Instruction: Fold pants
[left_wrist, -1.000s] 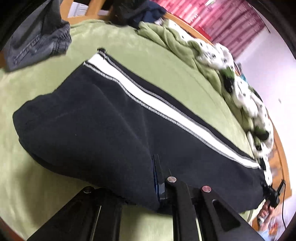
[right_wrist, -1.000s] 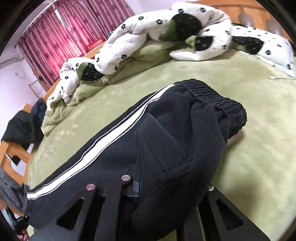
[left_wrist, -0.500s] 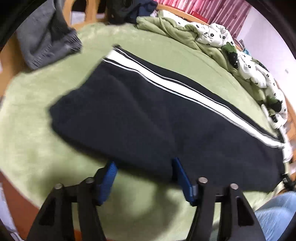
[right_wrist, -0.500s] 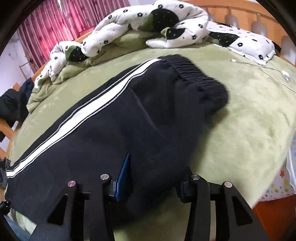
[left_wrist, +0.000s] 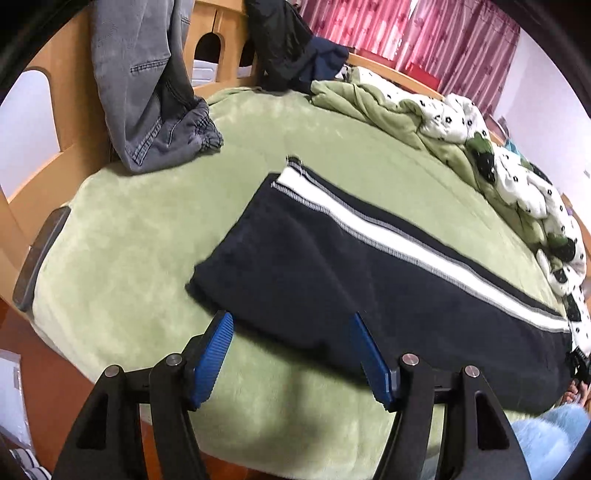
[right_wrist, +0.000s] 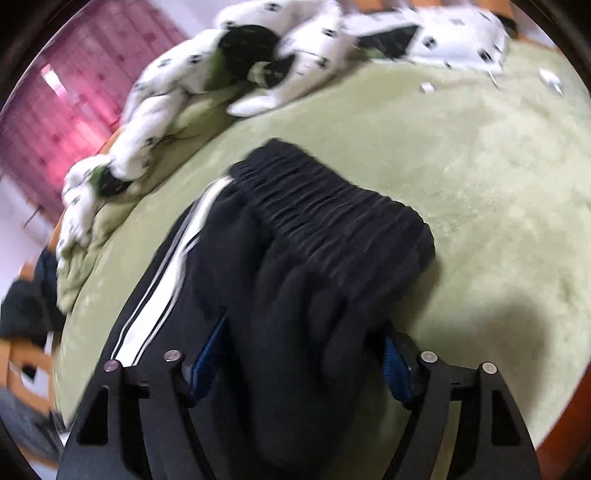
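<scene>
one pants (left_wrist: 369, 280), two open grippers

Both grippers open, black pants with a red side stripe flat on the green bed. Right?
Not quite: the side stripe on the black pants is white, as the left wrist view shows. Both the left gripper and right gripper are open.

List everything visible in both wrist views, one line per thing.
Track pants: one, black with white side stripe, flat along the bed; elastic waistband at the right gripper's end.
Blanket: one, light green, covering the bed.
Duvet: one, white with black and green patches, bunched at the far edge.
Jeans: one, grey, draped over the wooden bed frame.
Dark clothing: a pile, black and navy, on the frame.
Curtains: red-pink, background.
Left gripper: open, at the pants' edge.
Right gripper: open, waist fabric between its blue pads.
</scene>
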